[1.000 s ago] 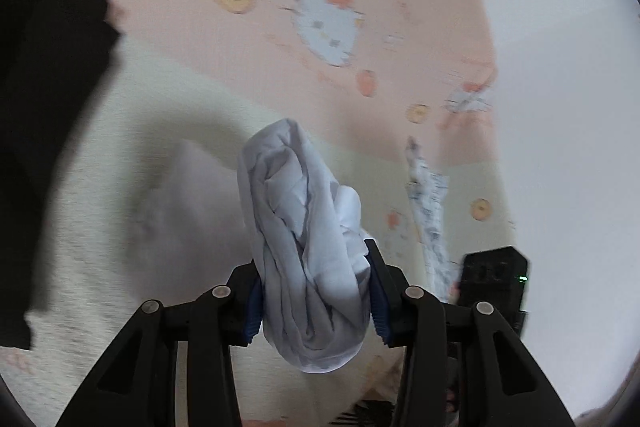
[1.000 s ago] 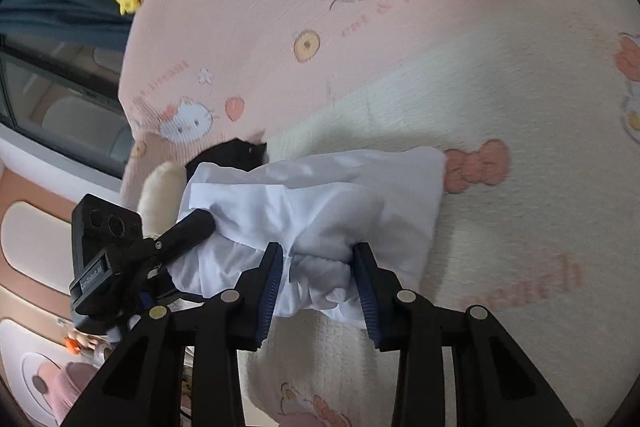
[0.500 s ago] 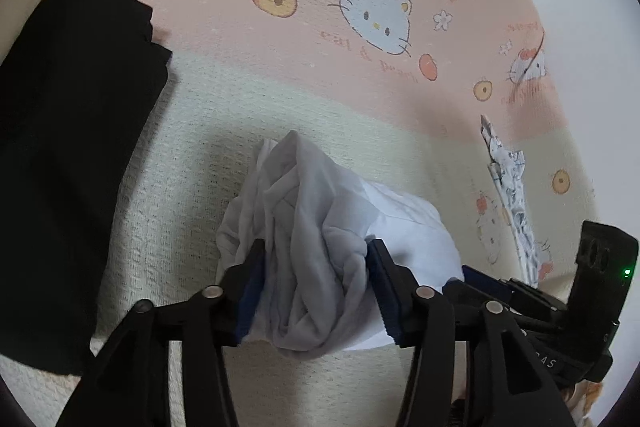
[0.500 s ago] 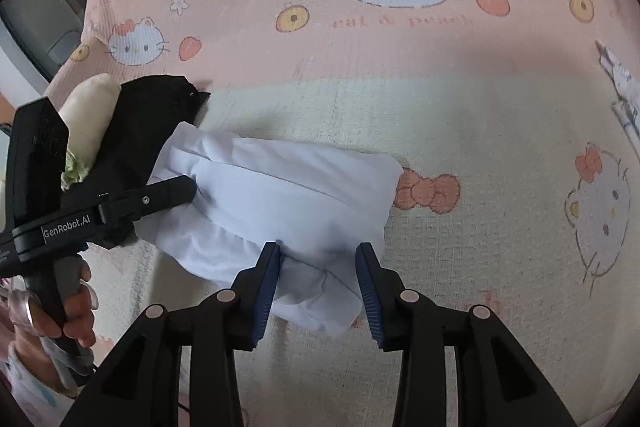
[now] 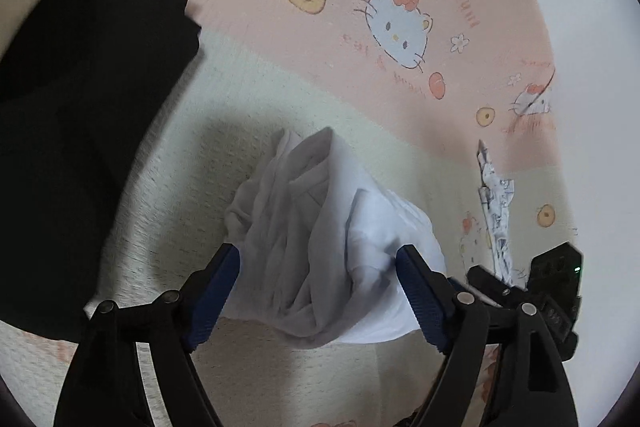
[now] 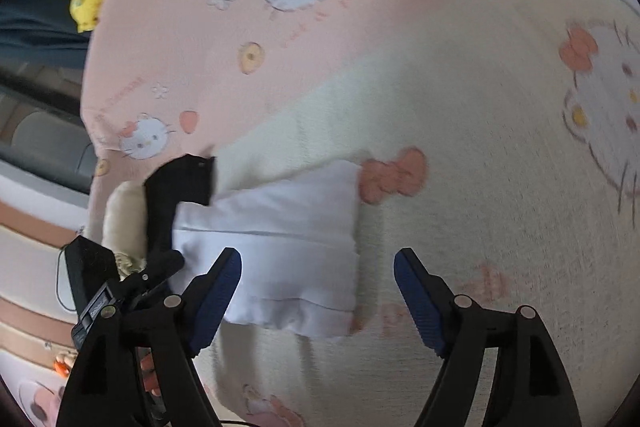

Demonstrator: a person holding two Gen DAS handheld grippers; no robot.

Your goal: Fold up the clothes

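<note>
While our left tongs [image 5: 318, 267] stand wide around the white garment [image 5: 332, 251], our right tongs [image 6: 318, 267] gape empty. A black garment [image 5: 80, 107] lies left of the white one.

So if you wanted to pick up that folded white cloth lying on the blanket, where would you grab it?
Probably the folded white cloth is best taken at its straight right-hand edge, coming in from the bare cream blanket on that side. There the layers are stacked and the approach is clear; the other end sits against the black garment. The open right gripper hangs nearest.
</note>
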